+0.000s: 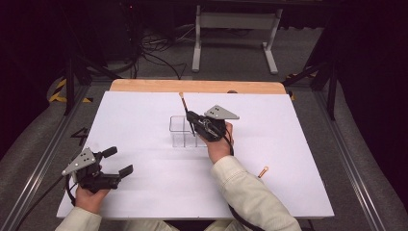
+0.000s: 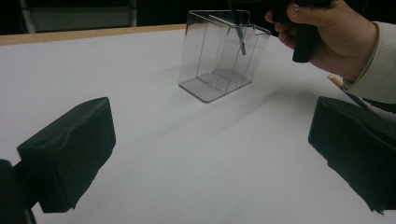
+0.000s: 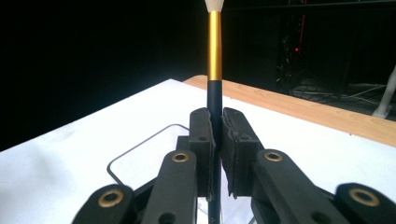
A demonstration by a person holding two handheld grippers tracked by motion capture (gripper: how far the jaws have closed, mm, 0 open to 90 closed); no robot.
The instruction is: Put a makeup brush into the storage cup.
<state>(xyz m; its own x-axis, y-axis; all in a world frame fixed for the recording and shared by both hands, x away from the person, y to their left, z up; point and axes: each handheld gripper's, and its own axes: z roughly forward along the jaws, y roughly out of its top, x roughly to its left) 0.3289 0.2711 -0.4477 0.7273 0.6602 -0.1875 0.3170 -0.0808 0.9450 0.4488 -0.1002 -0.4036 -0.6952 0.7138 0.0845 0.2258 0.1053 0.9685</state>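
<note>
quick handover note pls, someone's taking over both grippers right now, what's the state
Right gripper: shut on the brush, black handle clamped between the jaws, gold ferrule and bristle end up, held over the clear organizer.
Left gripper: open, holding nothing, resting near the left front of the white table.
Things: the organizer stands mid-table; the brush's lower end is dipping into one of its compartments; I cannot tell which. A second small gold-banded item lies on the table to the right of the sleeve.
Done: brush picked up and brought to the organizer.
Left: lower it in, release, then probably fetch the second item.
</note>
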